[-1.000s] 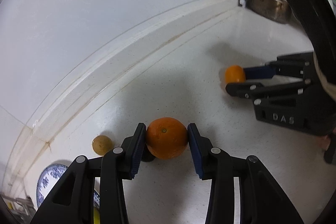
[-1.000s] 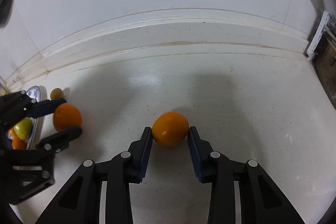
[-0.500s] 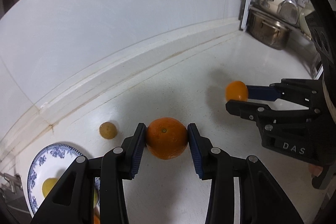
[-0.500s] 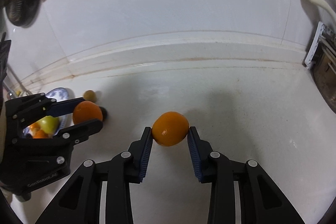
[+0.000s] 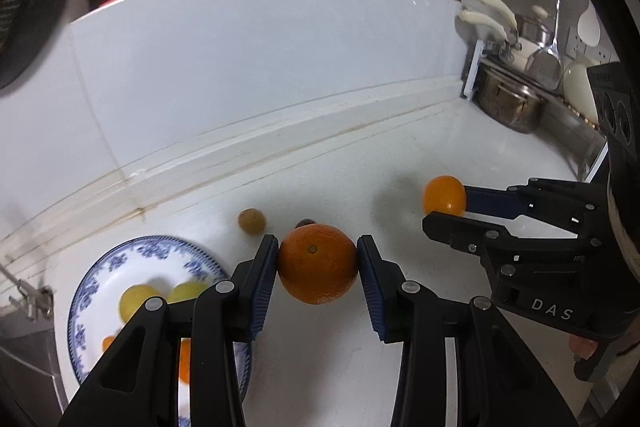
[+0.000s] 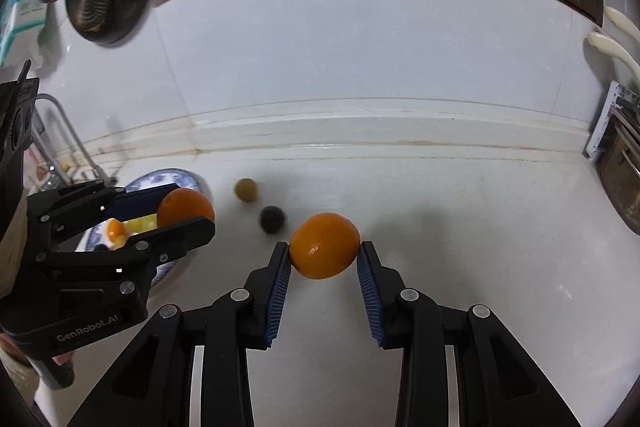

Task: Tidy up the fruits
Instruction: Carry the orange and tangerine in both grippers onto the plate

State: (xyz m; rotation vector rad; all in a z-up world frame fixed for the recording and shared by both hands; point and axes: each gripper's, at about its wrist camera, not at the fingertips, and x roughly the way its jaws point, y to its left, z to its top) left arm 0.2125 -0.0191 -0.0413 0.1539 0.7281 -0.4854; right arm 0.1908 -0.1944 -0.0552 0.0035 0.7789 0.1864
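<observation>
Orange fruit fills both claws. The left gripper [image 5: 317, 269] pinches an orange [image 5: 317, 268] between its blue pads, raised above the white countertop [image 5: 420, 155], just right of the blue-patterned plate [image 5: 120, 259] that holds yellow and orange fruit. The right gripper [image 6: 325, 251] clamps a smaller orange [image 6: 325, 250] at its fingertips, also clear of the counter. Near the plate, a small tan fruit [image 6: 245, 190] and a dark round fruit [image 6: 272, 219] lie on the counter, apart from both claws.
</observation>
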